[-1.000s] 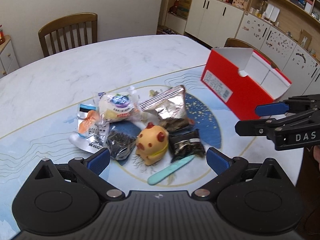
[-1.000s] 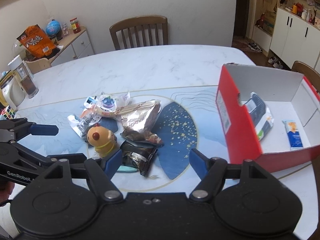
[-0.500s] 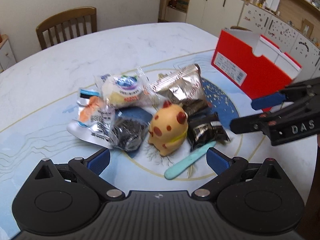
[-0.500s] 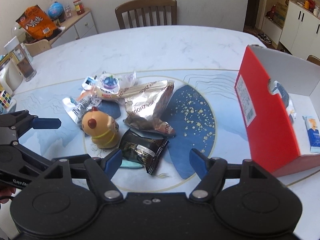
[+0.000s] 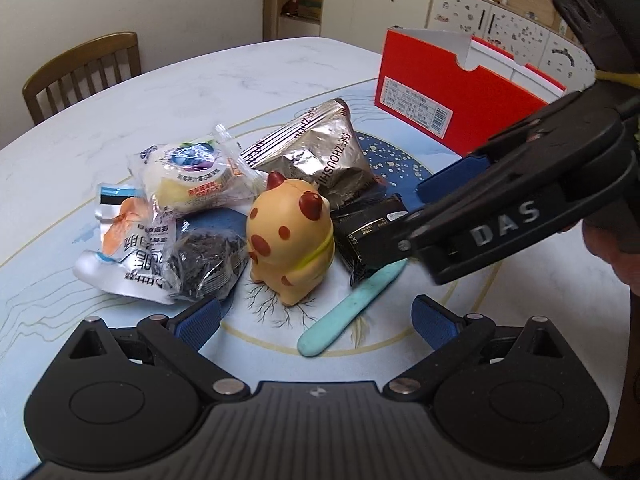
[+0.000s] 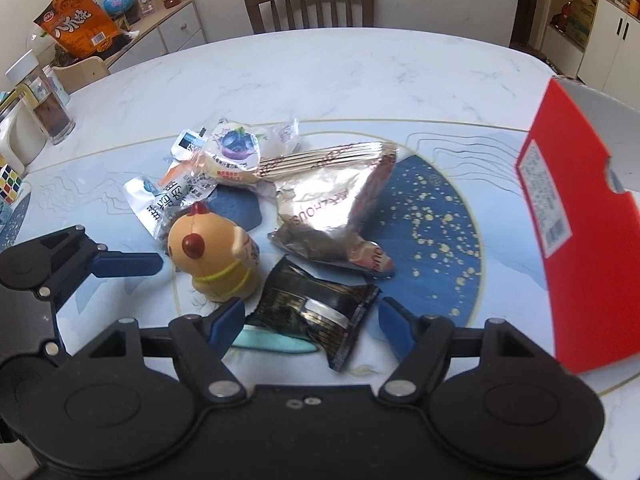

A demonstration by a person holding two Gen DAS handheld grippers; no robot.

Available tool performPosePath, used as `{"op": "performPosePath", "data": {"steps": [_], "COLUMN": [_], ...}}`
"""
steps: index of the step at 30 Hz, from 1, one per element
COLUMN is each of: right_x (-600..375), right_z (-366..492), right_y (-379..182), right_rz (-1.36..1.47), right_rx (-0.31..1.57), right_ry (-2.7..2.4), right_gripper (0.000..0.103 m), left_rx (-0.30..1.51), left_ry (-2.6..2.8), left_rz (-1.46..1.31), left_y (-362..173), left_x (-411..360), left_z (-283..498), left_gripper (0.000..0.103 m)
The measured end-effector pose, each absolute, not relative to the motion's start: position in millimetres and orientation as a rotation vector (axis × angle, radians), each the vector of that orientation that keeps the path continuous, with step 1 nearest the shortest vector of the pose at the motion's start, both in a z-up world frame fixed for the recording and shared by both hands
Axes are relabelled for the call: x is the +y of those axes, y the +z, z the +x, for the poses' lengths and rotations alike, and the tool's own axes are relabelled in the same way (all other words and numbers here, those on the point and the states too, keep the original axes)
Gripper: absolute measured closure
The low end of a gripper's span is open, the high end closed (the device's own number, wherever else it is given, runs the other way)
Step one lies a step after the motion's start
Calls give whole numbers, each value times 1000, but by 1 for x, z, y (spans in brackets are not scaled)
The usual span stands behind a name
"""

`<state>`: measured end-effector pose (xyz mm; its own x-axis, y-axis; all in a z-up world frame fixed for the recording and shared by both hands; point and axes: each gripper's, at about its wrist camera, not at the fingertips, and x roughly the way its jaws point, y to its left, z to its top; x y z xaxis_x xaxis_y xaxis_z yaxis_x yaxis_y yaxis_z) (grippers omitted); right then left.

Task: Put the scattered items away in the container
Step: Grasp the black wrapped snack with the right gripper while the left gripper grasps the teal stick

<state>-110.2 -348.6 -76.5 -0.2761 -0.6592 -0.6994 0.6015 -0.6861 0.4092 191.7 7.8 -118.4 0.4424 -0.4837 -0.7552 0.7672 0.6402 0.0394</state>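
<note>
The marble-topped table (image 6: 360,72) carries everything; the red shoebox (image 6: 580,232), which is the container, stands at its right side, well apart from the pile and open at the top. In the middle of the table lies the scatter: a silver foil snack bag (image 6: 332,208), a white pouch with an orange corner (image 5: 128,240), a wrapped blueberry bun (image 5: 188,176), a clear packet of dark bits (image 5: 208,256), a yellow spotted animal toy (image 5: 290,236), a black snack packet (image 6: 316,316) and, smallest, a mint-green stick (image 5: 352,308) lying partly under that packet.

The step in hand looks like the reach for a pick: both tools are low over the pile and nothing is lifted yet. The next move calls for lowering a little further so the pads straddle one item, then closing and carrying it to the box.

The right gripper (image 6: 312,320) stands wide open, its blue pads either side of the black snack packet without pressing it. The left gripper (image 5: 316,316) is also wide open and empty, aimed at the toy and the mint-green stick just ahead of it.
</note>
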Motion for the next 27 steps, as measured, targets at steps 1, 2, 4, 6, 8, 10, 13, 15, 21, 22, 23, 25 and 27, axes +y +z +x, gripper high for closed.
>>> {"op": "performPosePath", "data": {"steps": [1,2,4,6,8,10,13,15,21,22,23,25,27], "right_x": [-351,-353,-358,-362,-366,-368,-369,-368,-363,-361,-360,-355,-351], "right_z": [-111,-111,-112,-113,-113,-115,-117,-118,-121,-122,-123,-125,-126], "right_y": [-78,-79,-82,-85,-87,-89,-93,-95,-98,-98,-99,-100,-101], "right_rz": [1156,1161,1170,1178,1185,1193,1206,1207,1207,1210,1214,1219,1224], "right_rx": [-82,-85,-82,-74,-63,-57,-40,-43,-19,-18,-20,-23,-24], "right_ry": [-2024,-2023,-2027,-2032,-2036,-2040,-2051,-2050,-2069,-2071,-2075,-2080,-2087], "right_gripper": [30,30,30,30,30,31,32,32,40,41,41,43,44], "left_rx": [778,773,769,759,742,731,729,726,697,693,689,678,677], "left_ry": [-814,-823,-837,-847,-842,-845,-858,-870,-918,-928,-940,-957,-971], "left_rz": [419,431,452,461,469,476,492,497,545,550,556,571,571], "left_y": [-119,-121,-123,-124,-124,-125,-127,-128,-130,-130,-130,-131,-131], "left_x": [7,6,4,3,2,2,2,2,-4,-5,-7,-8,-9], "left_z": [192,191,191,191,191,191,191,188,178,176,175,172,171], "left_gripper": [4,6,10,14,20,28,38,42,62,68,70,71,74]}}
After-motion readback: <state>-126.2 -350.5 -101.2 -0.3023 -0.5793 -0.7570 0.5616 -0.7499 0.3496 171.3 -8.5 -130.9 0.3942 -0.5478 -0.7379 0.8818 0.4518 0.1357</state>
